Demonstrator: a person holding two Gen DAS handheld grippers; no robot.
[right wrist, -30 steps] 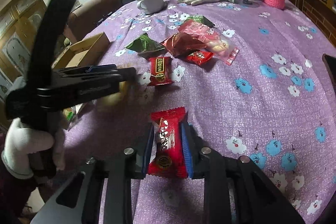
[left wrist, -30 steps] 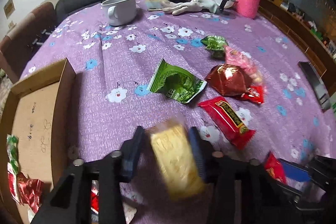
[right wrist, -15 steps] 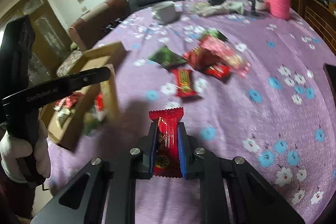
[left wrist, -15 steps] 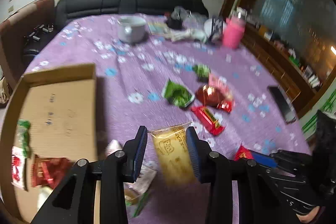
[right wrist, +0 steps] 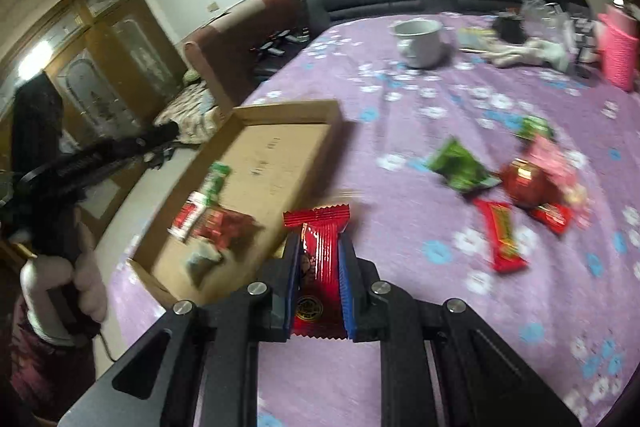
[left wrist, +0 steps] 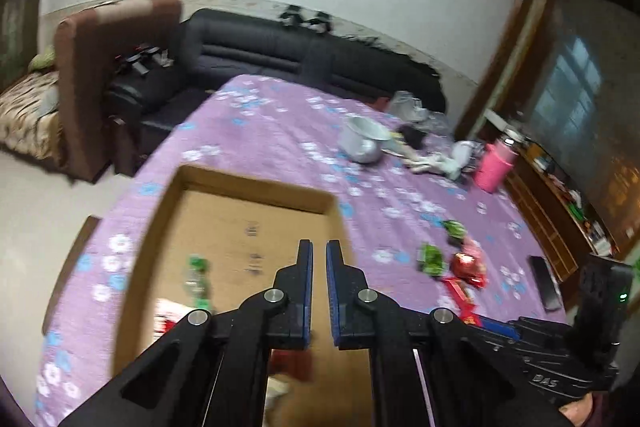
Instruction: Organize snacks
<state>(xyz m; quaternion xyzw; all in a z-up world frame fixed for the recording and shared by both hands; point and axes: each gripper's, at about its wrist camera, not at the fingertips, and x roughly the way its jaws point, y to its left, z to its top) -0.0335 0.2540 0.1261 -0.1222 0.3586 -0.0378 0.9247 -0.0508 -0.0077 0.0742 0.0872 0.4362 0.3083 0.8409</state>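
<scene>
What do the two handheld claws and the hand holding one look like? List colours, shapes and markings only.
Left claw: matte black angular linkage arms with round silver pivot bolts and flat blue pads on the inner faces of its two fingers. Right claw: the same build, black with silver bolts and blue pads. Seen from the side, the right one's black body bears faint pale lettering. The hand gripping the left handle wears a white glove.

Left tongs (left wrist: pixel 316 255) are closed and empty, pointing toward 12 o'clock; right tongs (right wrist: pixel 319 251) are clamped on a red packet (right wrist: pixel 320 267).
</scene>
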